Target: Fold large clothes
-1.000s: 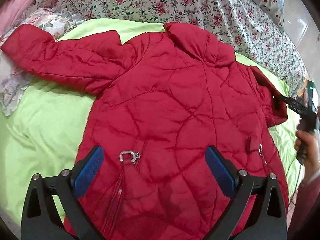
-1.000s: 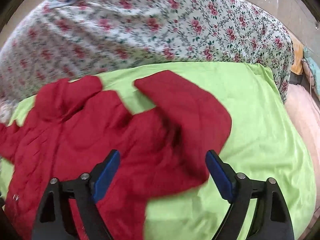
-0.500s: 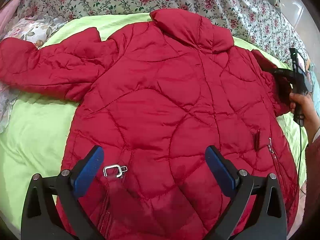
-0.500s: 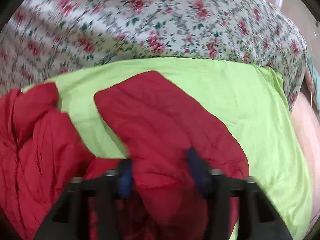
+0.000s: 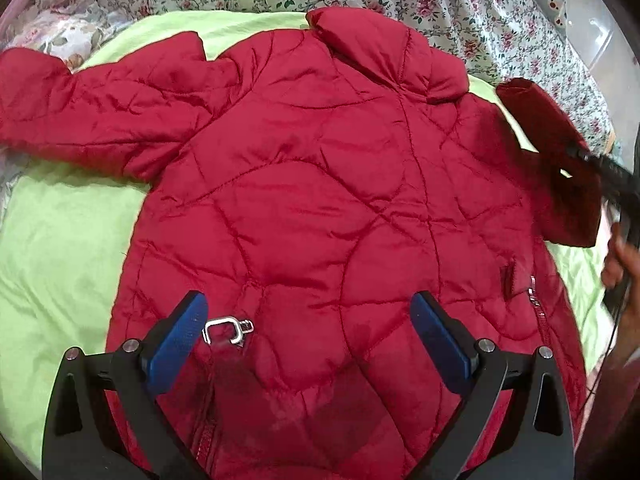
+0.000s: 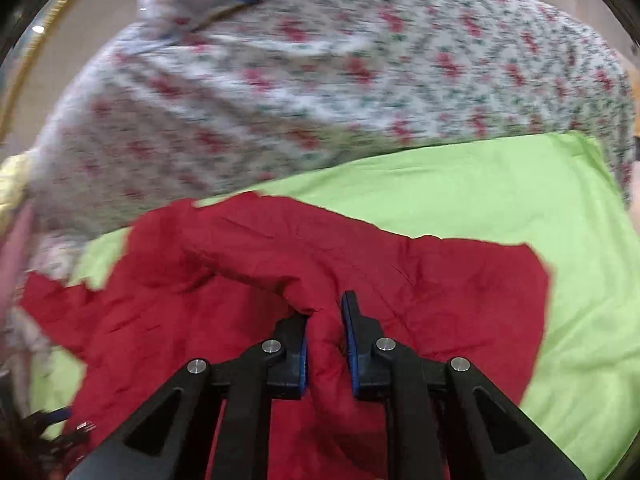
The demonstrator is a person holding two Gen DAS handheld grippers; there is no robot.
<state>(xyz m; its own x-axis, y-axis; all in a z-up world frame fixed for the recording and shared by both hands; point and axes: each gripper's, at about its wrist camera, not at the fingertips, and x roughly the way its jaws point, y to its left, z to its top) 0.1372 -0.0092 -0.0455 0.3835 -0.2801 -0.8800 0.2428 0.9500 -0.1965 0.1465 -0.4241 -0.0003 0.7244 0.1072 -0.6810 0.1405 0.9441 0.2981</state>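
Quilted red jacket (image 5: pixel 320 200), puffy sleeve (image 6: pixel 420 280) pinched by right gripper (image 6: pixel 326 344)

I am working over a bed (image 5: pixel 500 20) covered by a flowered sheet (image 6: pixel 320 80) in white, red and green. A light green cloth (image 5: pixel 60 248) is spread on top of that sheet. The red quilted jacket (image 5: pixel 320 184) lies flat on the green cloth, back up, collar toward the flowered sheet, one sleeve (image 5: pixel 88 104) stretched out sideways.

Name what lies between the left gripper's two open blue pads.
Left wrist view: red jacket fabric spans the left gripper, a silver zipper pull beside one pad.
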